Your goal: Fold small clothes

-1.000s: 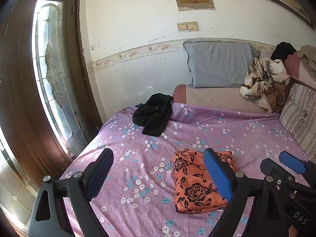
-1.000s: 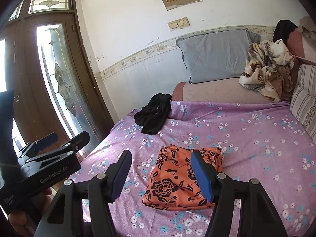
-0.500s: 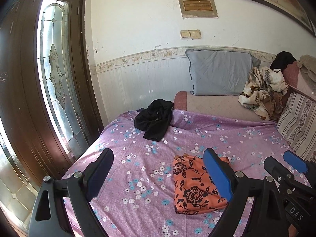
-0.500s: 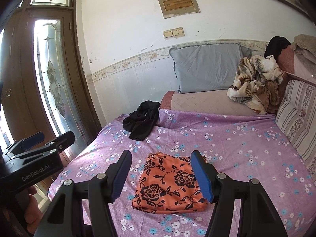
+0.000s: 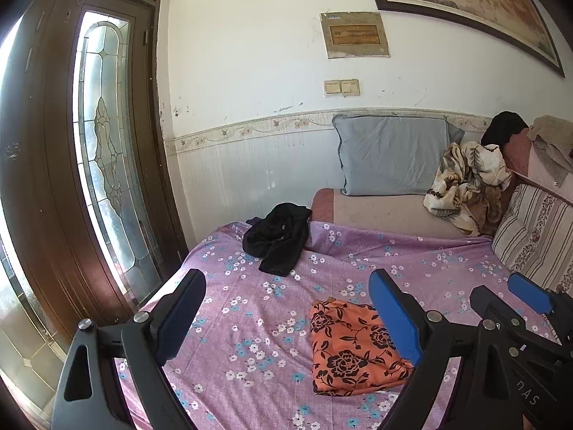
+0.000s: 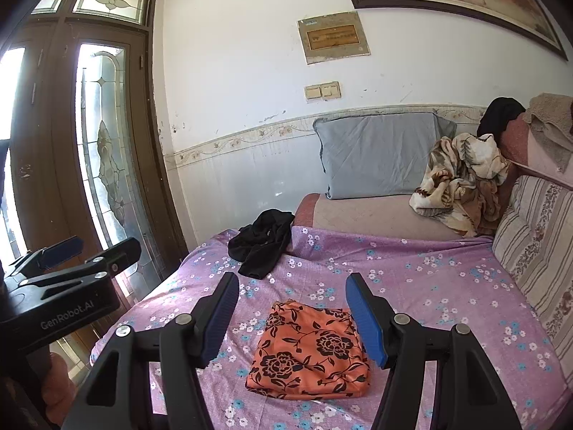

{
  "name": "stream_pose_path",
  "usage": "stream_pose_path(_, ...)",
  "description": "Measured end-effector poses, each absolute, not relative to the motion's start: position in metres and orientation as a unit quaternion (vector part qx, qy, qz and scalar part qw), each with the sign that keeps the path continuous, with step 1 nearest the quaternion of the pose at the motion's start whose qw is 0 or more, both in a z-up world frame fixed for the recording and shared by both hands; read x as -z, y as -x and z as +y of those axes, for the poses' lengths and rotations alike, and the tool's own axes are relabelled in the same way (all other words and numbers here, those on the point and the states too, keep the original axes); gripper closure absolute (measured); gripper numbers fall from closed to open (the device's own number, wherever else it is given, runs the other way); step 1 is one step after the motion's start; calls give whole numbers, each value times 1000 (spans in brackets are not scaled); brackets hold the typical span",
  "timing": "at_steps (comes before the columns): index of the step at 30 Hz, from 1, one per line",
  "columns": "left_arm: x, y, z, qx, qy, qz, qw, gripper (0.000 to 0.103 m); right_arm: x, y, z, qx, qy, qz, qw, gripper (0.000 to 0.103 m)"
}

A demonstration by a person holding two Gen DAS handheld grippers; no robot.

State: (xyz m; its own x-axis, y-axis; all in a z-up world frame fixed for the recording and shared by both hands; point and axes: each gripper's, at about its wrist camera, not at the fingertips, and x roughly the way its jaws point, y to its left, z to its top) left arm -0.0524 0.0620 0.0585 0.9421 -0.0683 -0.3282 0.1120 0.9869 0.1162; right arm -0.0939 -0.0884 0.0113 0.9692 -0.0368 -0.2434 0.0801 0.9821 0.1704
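Clothes here come to two pieces on the bed, and the next move depends on which one is still unfolded. Nearest, the left gripper (image 5: 286, 319) hangs above the bed's front edge with its jaws wide apart and nothing between them; the right gripper (image 6: 292, 317) beside it is also parted and empty. Directly under and ahead of the right one lies the orange floral garment (image 6: 309, 354), already a flat folded rectangle near the front edge of the bedsheet (image 6: 429, 286), so it looks finished. Beyond it, toward the far left corner of the sheet by the door, sits the black garment (image 5: 277, 238), crumpled, its long axis running roughly from that corner back toward the grippers. It lies ahead and left, so the left gripper looks better placed to reach it first.
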Motion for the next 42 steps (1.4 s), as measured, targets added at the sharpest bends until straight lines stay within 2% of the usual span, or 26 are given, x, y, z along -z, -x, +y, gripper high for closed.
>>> stream_pose_path(12,-69,66,57,58,-68,147,985,10,-17,101,-91,47,-84,116,989,37)
stream_pose_path(15,-71,69,56,60,-67,142,986,0,-18,102,-91,47,-83,115,989,37)
stream_pose_path(42,-70,59,61,71,-57,142,986,0,-16,87,-90,59,-71,128,987,37)
